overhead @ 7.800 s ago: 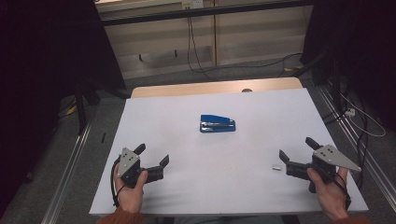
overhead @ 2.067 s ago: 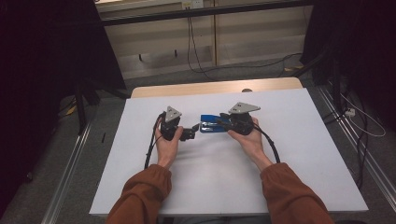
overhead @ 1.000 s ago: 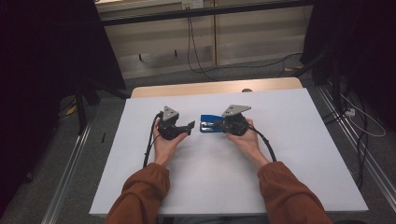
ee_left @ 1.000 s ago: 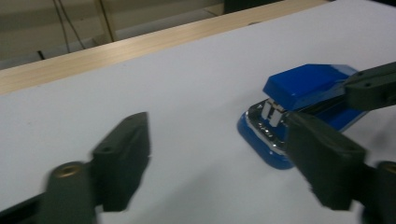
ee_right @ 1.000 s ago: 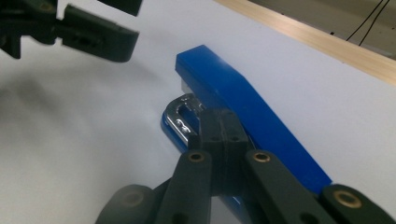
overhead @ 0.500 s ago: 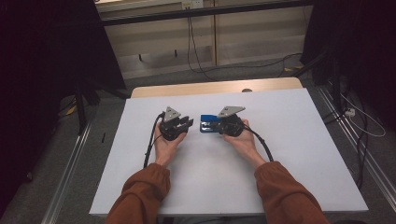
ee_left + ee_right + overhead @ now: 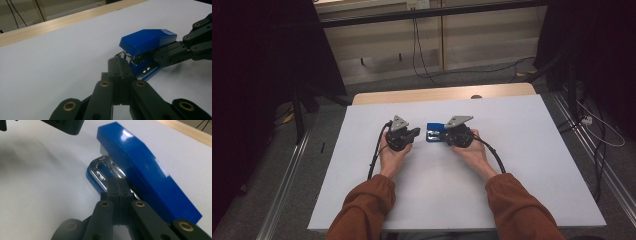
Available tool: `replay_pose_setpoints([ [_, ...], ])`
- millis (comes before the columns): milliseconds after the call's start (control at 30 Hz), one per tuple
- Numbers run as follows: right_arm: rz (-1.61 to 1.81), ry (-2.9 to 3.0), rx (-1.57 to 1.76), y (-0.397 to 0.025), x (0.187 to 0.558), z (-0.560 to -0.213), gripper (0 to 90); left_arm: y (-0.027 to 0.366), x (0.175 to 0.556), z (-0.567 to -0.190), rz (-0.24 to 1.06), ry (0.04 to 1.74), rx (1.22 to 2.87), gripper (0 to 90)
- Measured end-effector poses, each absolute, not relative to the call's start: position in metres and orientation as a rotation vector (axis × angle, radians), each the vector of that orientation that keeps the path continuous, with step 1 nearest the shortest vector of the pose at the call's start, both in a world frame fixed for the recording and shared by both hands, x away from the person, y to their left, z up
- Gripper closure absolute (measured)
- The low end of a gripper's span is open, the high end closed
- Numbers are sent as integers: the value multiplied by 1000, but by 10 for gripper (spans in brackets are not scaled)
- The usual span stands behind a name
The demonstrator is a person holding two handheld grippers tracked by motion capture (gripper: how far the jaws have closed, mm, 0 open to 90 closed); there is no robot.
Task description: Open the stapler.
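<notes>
A blue stapler (image 7: 432, 132) lies on the white table (image 7: 512, 165), a little behind its middle. In the left gripper view the stapler (image 7: 147, 41) has its mouth slightly agape, facing my left gripper (image 7: 117, 63). That gripper is shut, its tip just short of the stapler's front. My right gripper (image 7: 118, 185) is shut too, its joined tips resting on the shiny metal base plate (image 7: 105, 170) under the blue top (image 7: 140, 162). From above, the left gripper (image 7: 416, 133) and right gripper (image 7: 443, 136) flank the stapler. The right gripper's body covers the stapler's rear half.
A bare wooden strip (image 7: 437, 94) edges the table's far side. Cables (image 7: 419, 45) run across the floor beyond it, and metal rails (image 7: 287, 175) flank the table. Both sleeved forearms (image 7: 362, 210) reach in from the near edge.
Both grippers came in from the near corners and closed on the stapler from either side. Over the last second the right one edged left over the stapler.
</notes>
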State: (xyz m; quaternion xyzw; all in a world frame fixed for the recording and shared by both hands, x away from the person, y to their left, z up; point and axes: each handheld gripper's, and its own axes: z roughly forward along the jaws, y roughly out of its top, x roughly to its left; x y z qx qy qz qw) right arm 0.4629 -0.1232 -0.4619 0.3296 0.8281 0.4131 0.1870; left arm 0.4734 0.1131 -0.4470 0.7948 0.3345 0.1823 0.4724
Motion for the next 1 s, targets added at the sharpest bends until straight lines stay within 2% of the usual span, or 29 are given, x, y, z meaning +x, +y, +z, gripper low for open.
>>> replay_pose_setpoints([
  [1000,1160,2344,948,-123,465,-461,900,91,483,-459,421,834,2010,900],
])
